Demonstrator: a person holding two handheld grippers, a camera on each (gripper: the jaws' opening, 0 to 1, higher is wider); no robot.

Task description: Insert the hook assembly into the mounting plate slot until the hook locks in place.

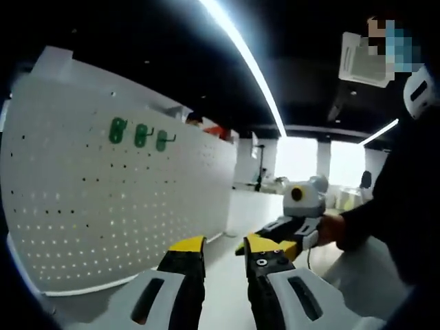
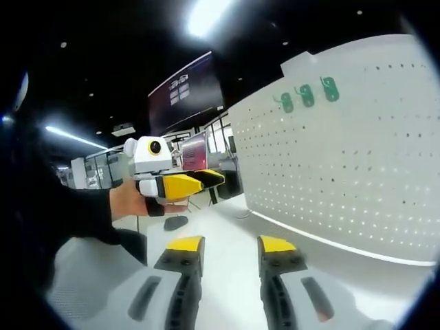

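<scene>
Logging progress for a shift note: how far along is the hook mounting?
Done: three green hooks already hang on the white perforated pegboard. In hand: nothing; the left gripper and right gripper are both open and empty, apart from the board. Left: I cannot tell whether another hook remains to insert.

White pegboard dotted with rows of small holes; three green hooks on it; yellow-tipped black jaws on both grippers; black sleeve

no legible text on any surface
</scene>
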